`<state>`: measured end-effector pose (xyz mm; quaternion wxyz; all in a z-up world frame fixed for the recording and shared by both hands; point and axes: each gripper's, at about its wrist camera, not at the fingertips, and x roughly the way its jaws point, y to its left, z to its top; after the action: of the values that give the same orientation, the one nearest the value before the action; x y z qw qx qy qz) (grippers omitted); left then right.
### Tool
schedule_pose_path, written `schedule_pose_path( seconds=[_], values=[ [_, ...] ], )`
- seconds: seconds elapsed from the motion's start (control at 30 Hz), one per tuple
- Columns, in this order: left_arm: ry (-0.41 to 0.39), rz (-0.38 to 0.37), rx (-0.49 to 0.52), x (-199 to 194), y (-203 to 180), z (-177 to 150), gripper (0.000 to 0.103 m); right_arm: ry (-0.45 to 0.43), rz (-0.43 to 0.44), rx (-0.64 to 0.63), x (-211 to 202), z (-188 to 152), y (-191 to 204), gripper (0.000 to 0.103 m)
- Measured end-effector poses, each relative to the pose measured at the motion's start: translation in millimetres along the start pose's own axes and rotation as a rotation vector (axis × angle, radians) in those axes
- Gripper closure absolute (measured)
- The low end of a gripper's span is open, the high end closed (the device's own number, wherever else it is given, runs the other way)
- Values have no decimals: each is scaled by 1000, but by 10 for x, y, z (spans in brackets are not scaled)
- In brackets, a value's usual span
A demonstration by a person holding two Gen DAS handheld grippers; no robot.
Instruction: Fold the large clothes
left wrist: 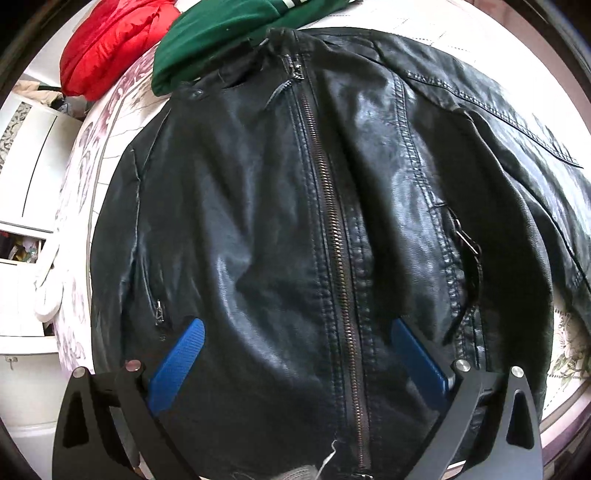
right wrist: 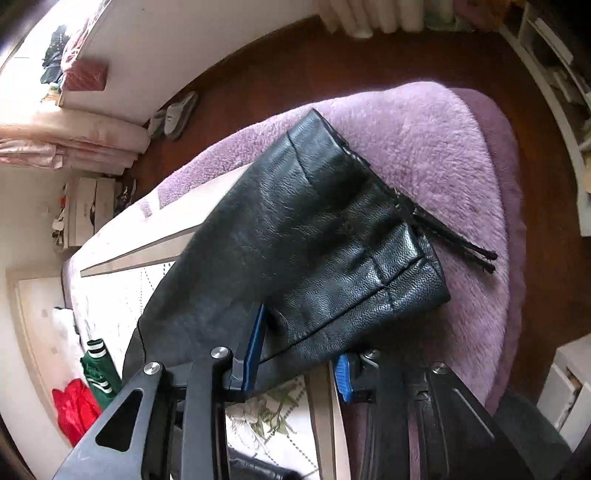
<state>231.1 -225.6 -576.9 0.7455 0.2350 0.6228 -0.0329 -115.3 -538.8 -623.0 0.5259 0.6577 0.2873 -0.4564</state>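
The black leather jacket [left wrist: 325,221] is lying front-up on a bed [left wrist: 92,147] covered with a pale floral bedspread, its metal zipper [left wrist: 332,229] running closed down the middle of the chest and a small pocket zipper [left wrist: 159,310] showing on one side. The left hand-held gripper [left wrist: 299,343] is hovering over the lower front of the jacket with its blue pads [left wrist: 184,354] spread wide apart on either side of the zipper, gripping nothing. Beyond the collar, a green garment [left wrist: 221,33] is lying just touching the jacket's shoulder, and a red garment [left wrist: 110,40] is sitting beside the green one near the edge of the bed. In the right wrist view, the jacket's sleeve [right wrist: 314,240] is reaching out past the bedspread onto a purple fluffy blanket [right wrist: 443,140], with the cuff end resting on the blanket and a dark zipper pull [right wrist: 458,243] sticking out from its side. The right hand-held gripper [right wrist: 299,347] is straddling the sleeve, one blue pad [right wrist: 255,347] pressing against the leather on one side and the other showing just beyond the sleeve's lower edge; the pads are standing well apart, and I cannot tell whether they are actually clamping the sleeve. A pair of slippers [right wrist: 177,114] is sitting on the dark wooden floor [right wrist: 295,66] beyond the blanket.
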Motion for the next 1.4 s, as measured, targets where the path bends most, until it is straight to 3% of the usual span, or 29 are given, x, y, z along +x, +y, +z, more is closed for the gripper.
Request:
schedule_pose_path(
  seconds=[0.1,0.17,0.2,0.3,0.4,0.57,0.63,0.67,0.8,0.9,0.97,1.07,1.2,1.3,1.4],
  values=[
    [8,-11,-9,-17,-35,-22,0,27,66,21,133,-22,-52,53],
    [-4,-13,-20,-78,-62,-46,0,-35,48,39,45,-103,-33,64],
    [-10,-13,-23,-99,-66,-46,0,-83,27,27,-67,-153,-26,80],
    [-24,-17,-34,-137,-39,-32,0,-196,-27,-98,-464,-231,83,88],
    [-21,-26,-45,-153,-26,-36,0,-249,-69,-221,-648,-194,294,88],
    [-13,-43,-66,-146,1,-98,0,-198,-24,-188,-563,61,314,86],
    [-9,-43,-71,-135,3,-117,0,-136,23,-176,-289,253,374,66],
    [-7,-45,-76,-129,13,-122,0,-114,22,-152,-183,294,348,66],
    [-11,-43,-89,-128,62,-124,0,-268,-59,-163,-438,293,363,72],
    [-8,-45,-99,-99,108,-99,0,-368,-34,-256,-755,123,490,77],
    [-2,-49,-104,-76,103,-82,0,-298,6,-294,-611,146,539,76],
    [2,-55,-110,-45,104,-61,0,-188,21,-190,-286,241,388,75],
    [8,-56,-115,-5,112,-44,0,-161,58,-127,-255,332,270,73],
    [12,-53,-109,38,113,-53,0,-136,-13,-116,-326,310,150,34],
    [17,-47,-99,70,105,-54,0,-70,61,-60,-281,235,-60,33]
  ],
)
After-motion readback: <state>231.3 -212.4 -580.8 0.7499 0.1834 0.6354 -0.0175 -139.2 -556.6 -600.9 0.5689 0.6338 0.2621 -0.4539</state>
